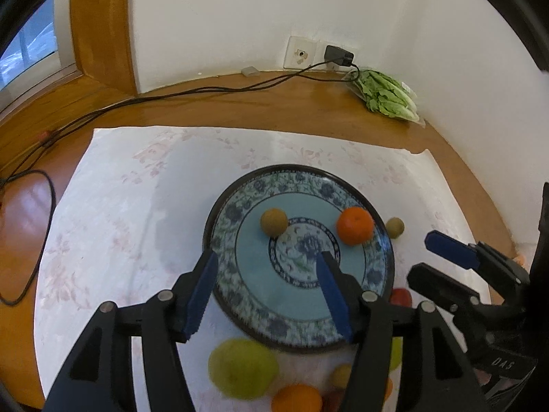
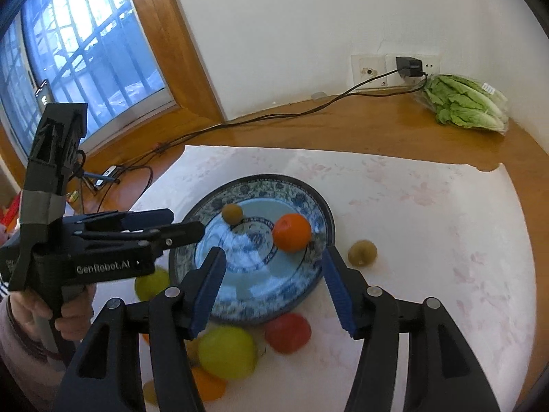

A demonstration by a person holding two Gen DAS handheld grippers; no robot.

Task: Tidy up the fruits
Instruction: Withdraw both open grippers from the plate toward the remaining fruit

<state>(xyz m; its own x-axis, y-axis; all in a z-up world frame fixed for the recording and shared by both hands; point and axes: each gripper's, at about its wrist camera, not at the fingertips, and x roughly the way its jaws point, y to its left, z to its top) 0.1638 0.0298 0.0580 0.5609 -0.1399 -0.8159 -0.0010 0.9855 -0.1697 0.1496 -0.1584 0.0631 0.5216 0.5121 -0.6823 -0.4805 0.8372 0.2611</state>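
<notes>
A white cloth with a faint pink flower print (image 1: 113,206) covers a brown wooden tabletop (image 1: 308,103) set against a white wall. Nearest, along the bottom of the left wrist view, lie a blurred yellow-green apple (image 1: 242,367) and an orange citrus fruit (image 1: 296,400); the right wrist view adds a red round fruit (image 2: 287,332) at lower centre. The left gripper (image 1: 267,295) hangs spread wide and empty above the round blue-and-white patterned plate (image 1: 240,202), its body marked "GenRobot.AI" in the right wrist view. The right gripper (image 2: 274,288) is likewise spread and empty. On the plate sit a bright orange mandarin (image 1: 355,225) and a small brown round fruit (image 1: 273,221); another small brown fruit (image 1: 394,227) rests just beside the rim. Farthest, upper right, bagged green lettuce (image 1: 386,94) lies near a wall socket with a black plug (image 1: 338,55).
</notes>
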